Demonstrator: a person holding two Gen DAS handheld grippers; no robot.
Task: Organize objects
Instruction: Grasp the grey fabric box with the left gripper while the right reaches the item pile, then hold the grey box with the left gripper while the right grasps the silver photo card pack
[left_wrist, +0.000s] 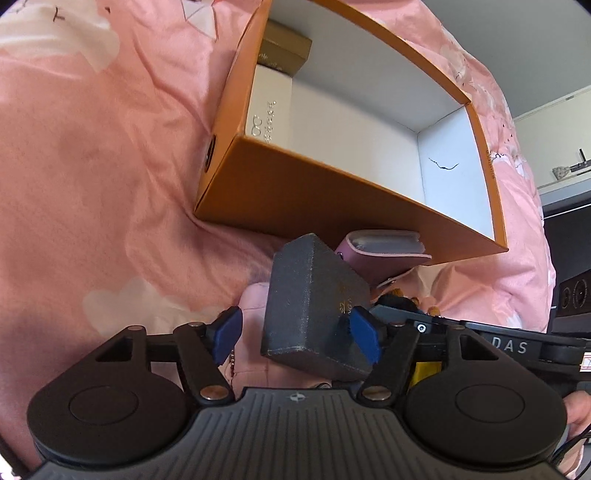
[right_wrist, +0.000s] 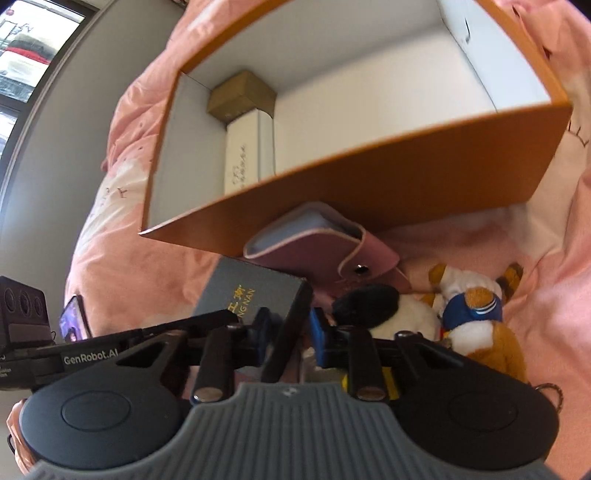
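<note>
A dark grey box with gold lettering is tilted just in front of the orange storage box. My left gripper is open; the grey box lies between its blue pads, touching the right pad, apart from the left one. My right gripper is shut on the grey box's lower right edge. The orange box holds a white carton and a small brown box.
A pink snap wallet leans against the orange box's front wall. Plush toys lie on the pink quilt to the right. A phone stands at the left.
</note>
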